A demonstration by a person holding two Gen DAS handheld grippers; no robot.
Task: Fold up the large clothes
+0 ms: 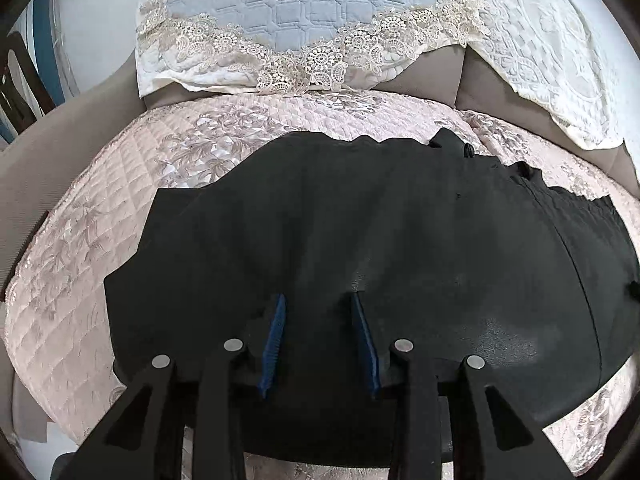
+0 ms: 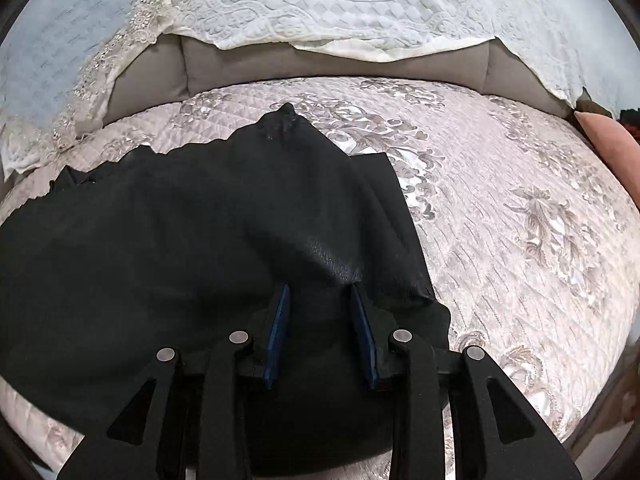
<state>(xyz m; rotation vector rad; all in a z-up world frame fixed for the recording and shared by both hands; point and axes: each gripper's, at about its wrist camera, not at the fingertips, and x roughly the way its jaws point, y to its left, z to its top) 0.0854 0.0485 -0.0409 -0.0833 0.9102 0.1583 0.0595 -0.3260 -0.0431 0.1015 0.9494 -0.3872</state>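
A large black garment (image 1: 380,240) lies spread on a pale pink quilted sofa cover (image 1: 100,220). In the left wrist view my left gripper (image 1: 318,298) is open, its blue-padded fingers (image 1: 278,328) apart just above the garment's near part. In the right wrist view the same garment (image 2: 180,240) fills the left and middle, with a raised peak at its far edge (image 2: 288,120) and a folded layer on its right side. My right gripper (image 2: 320,288) is open, its fingers (image 2: 362,328) apart over the garment near its right edge.
The quilted cover (image 2: 520,220) stretches bare to the right of the garment. White and blue lace-trimmed throws (image 1: 304,12) hang over the grey sofa backrest (image 2: 340,64). A pink cushion (image 2: 612,148) sits at the far right. A grey armrest (image 1: 60,128) is on the left.
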